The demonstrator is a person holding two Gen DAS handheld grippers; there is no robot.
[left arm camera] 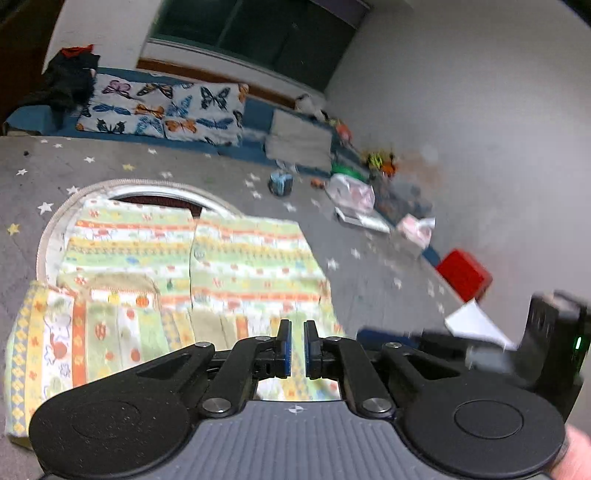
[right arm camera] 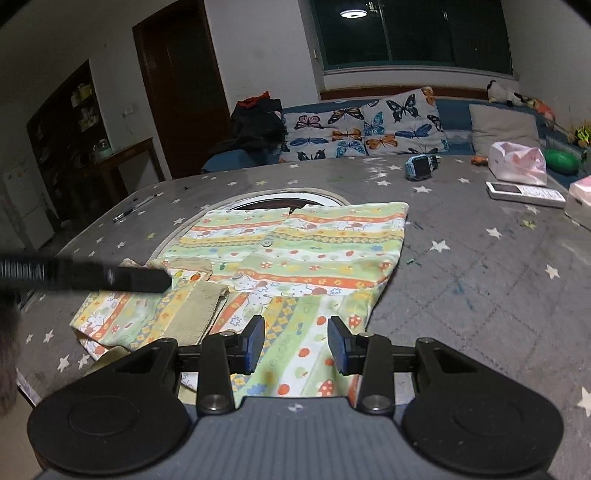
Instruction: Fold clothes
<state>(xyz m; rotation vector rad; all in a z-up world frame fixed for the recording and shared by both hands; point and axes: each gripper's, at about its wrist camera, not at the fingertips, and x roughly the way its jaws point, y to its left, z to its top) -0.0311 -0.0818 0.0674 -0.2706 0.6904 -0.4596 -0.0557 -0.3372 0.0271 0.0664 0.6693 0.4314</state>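
I am keeping my left gripper [left arm camera: 297, 341] pressed almost together and empty and my right gripper [right arm camera: 297, 341] spread and empty, both hanging at six o'clock over the partly folded, striped green-and-orange cotton shirt [right arm camera: 295, 254] lying on the grey star-patterned table [right arm camera: 480, 258], because I think another fold is coming.

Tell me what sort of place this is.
Probably a home bedroom or living room: butterfly-print pillows on a blue couch or daybed under a dark window, and a star-patterned grey cover bearing a child's striped shirt.
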